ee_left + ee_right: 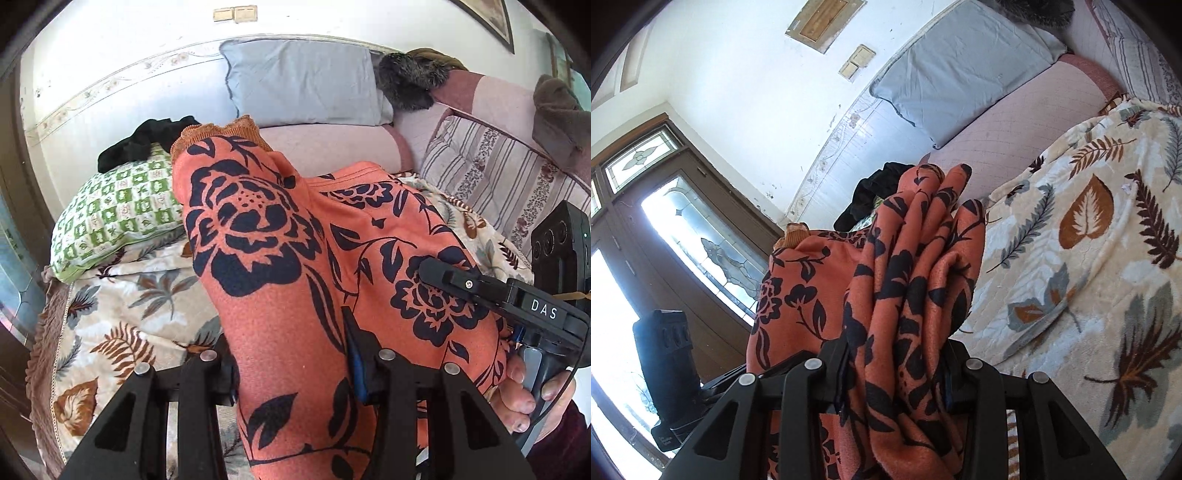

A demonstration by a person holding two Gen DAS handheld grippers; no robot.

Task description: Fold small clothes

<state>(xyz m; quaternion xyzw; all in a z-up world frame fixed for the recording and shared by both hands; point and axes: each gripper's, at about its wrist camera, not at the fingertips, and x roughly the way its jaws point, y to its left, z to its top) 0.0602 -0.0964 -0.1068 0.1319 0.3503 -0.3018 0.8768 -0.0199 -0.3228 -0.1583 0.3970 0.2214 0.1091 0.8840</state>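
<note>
Both grippers had hold of the same orange garment (280,266), a soft piece printed with dark blue flowers and leaves and trimmed at one end with a ribbed orange hem. It hung lifted above the bed, clear of the leaf-patterned blanket (122,317) below.

The left gripper (291,373) pinched a broad fold of the cloth between its 2 fingers, and the fabric rose out of them in a thick roll towards the hem at the top. In that same view the right gripper (436,271) reached in from the side with its black finger lying against the cloth, and the hand (532,398) holding its handle showed beneath it, in a dark red sleeve.

Seen from the right wrist, the right gripper (894,380) was clamped on a bunch of gathered pleats, which stood up from the jaws in several ridges. The left gripper's body (666,373) hung dark to one side of it, in front of a wooden door (665,236) with patterned glass.

Behind the garment lay a green checked pillow (118,218) with a black cloth (147,142) heaped on it, and a pale blue pillow (303,83) leaned against the wall. A striped cushion (491,177) sat near the far corner.
</note>
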